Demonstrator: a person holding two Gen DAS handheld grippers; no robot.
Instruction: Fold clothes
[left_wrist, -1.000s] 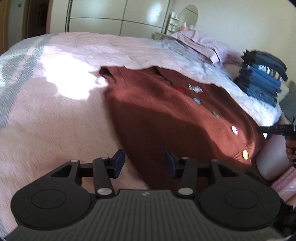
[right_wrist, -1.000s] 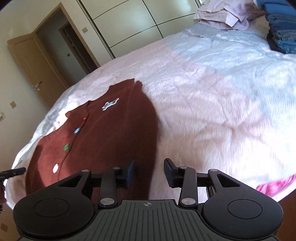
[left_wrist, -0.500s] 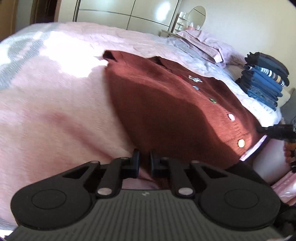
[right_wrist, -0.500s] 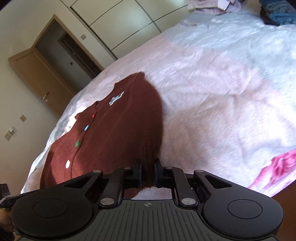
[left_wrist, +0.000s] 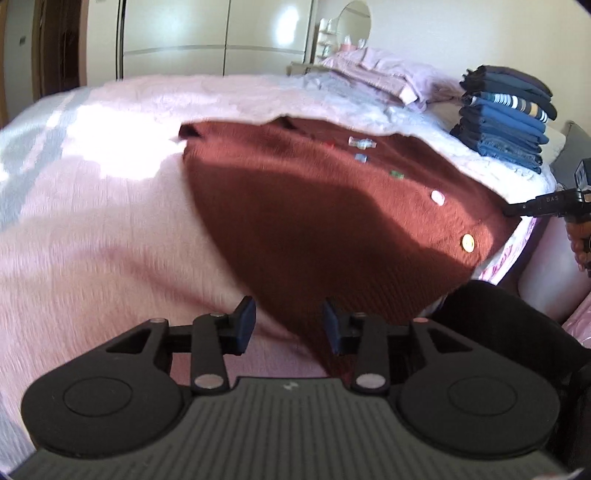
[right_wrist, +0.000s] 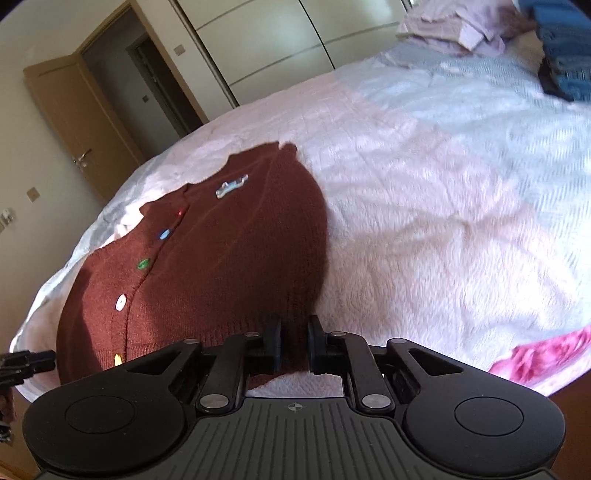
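We have the brown cardigan (left_wrist: 314, 221) spread face up on the bed (left_wrist: 92, 240), filling the middle of the left wrist view, its coloured buttons (left_wrist: 436, 196) running toward the right edge of the frame. In the right wrist view the same cardigan (right_wrist: 221, 266) sits in the lower left, its hem reaching down to the claw.

Our right claw (right_wrist: 294, 343) is clamped on the cardigan's hem corner, the knit pinched between the two pads at the bottom centre of that frame. Our left claw (left_wrist: 289, 325) is opening: its pads stand apart with the side edge of the cardigan lying between them, and neither pad presses on the cloth.

The trouble we see from here is lopsidedness. With one corner gripped and the other side free, any lift or pull by the right claw would drag the garment askew and bunch it against the bedspread. If the left claw closes again, it could just as easily pinch the pink bedspread beneath and haul that up too. The knit is thick and stretchy, so a shallow bite at the hem may slip out mid-fold. The hem lies close to the bed's near edge, so a dropped corner could slide off. The stack of folded clothes (left_wrist: 506, 122) at upper right stands well apart.
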